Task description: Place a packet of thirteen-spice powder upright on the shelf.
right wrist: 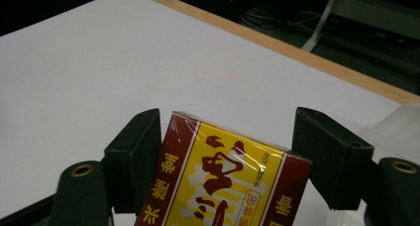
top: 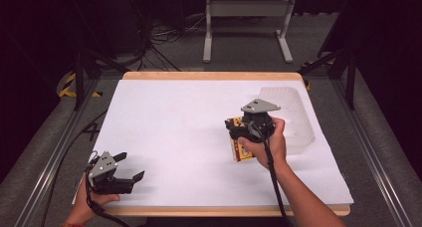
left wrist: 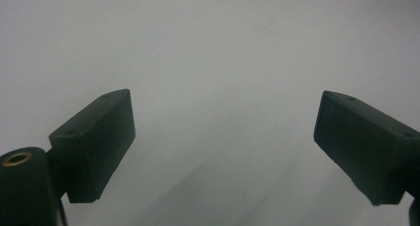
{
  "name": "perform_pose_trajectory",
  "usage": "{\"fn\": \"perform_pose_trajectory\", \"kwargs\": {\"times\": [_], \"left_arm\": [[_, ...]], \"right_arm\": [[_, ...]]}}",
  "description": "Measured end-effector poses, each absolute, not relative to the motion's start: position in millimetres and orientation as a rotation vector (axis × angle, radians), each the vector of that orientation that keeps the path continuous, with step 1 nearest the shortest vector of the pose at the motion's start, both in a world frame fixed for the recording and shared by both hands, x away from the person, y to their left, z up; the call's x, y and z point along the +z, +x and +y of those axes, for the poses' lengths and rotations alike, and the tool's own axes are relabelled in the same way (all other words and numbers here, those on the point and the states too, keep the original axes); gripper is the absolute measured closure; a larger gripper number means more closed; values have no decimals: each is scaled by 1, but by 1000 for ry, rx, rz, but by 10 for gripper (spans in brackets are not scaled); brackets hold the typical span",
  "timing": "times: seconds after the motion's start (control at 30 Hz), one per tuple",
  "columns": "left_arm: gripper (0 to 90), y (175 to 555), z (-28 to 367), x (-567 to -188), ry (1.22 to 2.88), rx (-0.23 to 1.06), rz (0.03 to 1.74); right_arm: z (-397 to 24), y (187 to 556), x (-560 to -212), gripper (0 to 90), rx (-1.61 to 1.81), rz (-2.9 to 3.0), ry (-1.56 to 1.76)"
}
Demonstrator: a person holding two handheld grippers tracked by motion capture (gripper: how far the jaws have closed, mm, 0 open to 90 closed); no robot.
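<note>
Two jaws of right gripper [right wrist: 225,151] clamped on yellow-red box [right wrist: 223,181], box betw pads, lifted off table [top: 164,137]. Left gripper [left wrist: 225,141] jaws apart, nothing betw.

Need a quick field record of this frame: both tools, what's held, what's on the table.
left tool: open, nothing between its pads, low over the white sheet at the near left corner
right tool: shut on the yellow and red packet
yellow and red packet: film-wrapped, printed with red characters, held between both pads above the sheet
white sheet: covers most of the wooden table
wooden table: edge shows at far and near sides
clear plastic tray: far right of the sheet, beside the right tool
</note>
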State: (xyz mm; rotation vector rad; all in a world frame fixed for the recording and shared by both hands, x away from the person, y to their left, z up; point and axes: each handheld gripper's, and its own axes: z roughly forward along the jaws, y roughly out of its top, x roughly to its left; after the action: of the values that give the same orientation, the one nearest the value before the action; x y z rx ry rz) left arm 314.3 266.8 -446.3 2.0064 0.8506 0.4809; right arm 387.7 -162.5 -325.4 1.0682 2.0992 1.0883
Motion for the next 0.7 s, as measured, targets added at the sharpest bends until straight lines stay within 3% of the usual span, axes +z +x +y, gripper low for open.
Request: {"fn": "perform_pose_trajectory", "kwargs": {"times": [0.7], "left_arm": [[97,312,273,-442,1916,487,846]], "right_arm": [[-232,429,-297,287,1101,1912,1036]]}}
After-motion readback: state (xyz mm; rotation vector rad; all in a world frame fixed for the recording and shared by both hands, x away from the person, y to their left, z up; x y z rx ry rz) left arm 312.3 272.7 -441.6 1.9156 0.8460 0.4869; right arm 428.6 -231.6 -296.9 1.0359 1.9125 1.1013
